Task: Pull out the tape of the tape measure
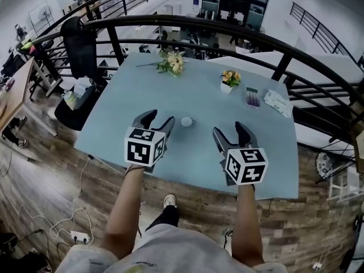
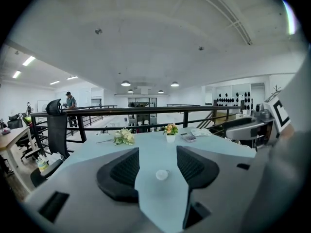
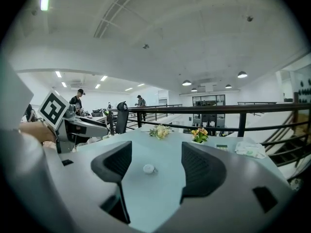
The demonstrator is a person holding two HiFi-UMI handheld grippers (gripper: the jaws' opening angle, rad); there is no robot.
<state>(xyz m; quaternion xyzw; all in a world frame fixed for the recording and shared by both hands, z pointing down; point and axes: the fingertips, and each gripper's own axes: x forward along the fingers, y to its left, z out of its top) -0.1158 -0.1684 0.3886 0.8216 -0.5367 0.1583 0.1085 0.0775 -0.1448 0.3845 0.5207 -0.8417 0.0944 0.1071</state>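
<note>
Both left tool (image 1: 159, 119), right tool (image 1: 230, 128) parted; tape measure (image 1: 186, 121) between; forearms (image 1: 128, 209) head-view only.

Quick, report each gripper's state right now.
Left gripper: open, holding nothing; the small round white tape measure lies untouched ahead.
Right gripper: open, holding nothing.

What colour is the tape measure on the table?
White. The tape measure shows best in the right gripper view, lying on the pale blue table.

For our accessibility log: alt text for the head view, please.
The left gripper and right gripper are held with jaws open over a pale blue table, either side of a small white tape measure lying untouched. Flowers stand farther back, near a dark railing.
</note>
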